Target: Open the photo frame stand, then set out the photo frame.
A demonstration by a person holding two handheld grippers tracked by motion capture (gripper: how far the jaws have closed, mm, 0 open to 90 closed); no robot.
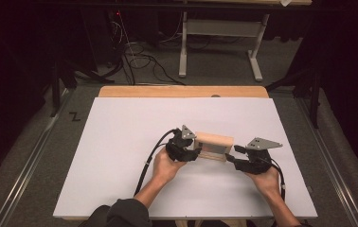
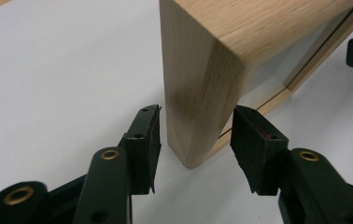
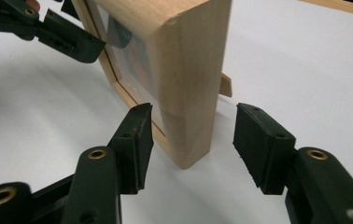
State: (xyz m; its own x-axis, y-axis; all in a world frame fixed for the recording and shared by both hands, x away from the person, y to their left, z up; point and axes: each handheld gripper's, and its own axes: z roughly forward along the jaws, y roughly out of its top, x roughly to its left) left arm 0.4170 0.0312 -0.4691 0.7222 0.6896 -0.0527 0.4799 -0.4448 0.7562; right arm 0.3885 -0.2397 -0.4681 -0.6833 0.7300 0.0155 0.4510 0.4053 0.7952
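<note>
Each claw, left claw (image 1: 192, 147) and right claw (image 1: 237, 156), is matte black with two blocky, ribbed-edged fingers (image 2: 143, 140), brass-ringed holes, small screws, a grey three-cornered top plate and a trailing black cable. A dark grey sleeve (image 1: 120, 213) covers the left arm.

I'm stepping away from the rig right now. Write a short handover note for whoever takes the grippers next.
Left gripper: open, jaws either side of one end of the upright light wooden picture frame, not pressing it.
Right gripper: open, jaws straddling the frame's other end, clear gaps both sides.
Frame: standing on the white table, near its middle.
Done: frame stands upright, unheld.
Left: probably draw both grippers back without tipping it.
</note>
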